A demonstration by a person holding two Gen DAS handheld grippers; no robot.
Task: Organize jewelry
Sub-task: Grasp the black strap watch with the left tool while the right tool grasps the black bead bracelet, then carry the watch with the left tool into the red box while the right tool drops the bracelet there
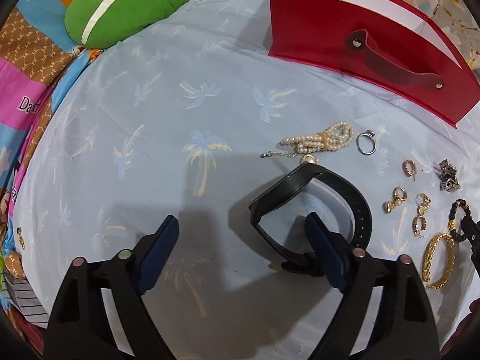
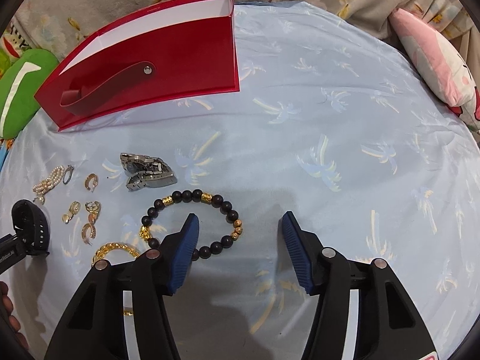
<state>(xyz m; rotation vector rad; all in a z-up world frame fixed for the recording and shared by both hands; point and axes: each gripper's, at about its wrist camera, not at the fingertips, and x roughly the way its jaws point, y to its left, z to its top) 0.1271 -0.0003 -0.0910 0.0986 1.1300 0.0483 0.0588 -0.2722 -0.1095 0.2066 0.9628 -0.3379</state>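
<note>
On the pale blue palm-print cloth [image 1: 150,138] lies a black smartwatch [image 1: 279,192]. My left gripper [image 1: 241,229] is open over it, its right finger [image 1: 322,249] inside the strap loop, and the pads press on nothing. My right gripper [image 2: 240,225] is open too, its left finger [image 2: 186,240] inside a bracelet of dark and gold beads [image 2: 222,204]. Around them lie a pearl bracelet [image 1: 324,139], a silver ring [image 1: 366,142], gold earrings [image 1: 396,198], a steel watch [image 2: 147,168] and a gold bangle [image 1: 438,258]. An open red box [image 1: 360,39] stands behind.
A green cushion [image 1: 120,9] lies at the far left and a pink cushion [image 2: 435,66] at the far right. A patchwork blanket [image 1: 24,90] borders the cloth on the left. Fingers of a hand [image 2: 6,306] show at the lower left of the right wrist view.
</note>
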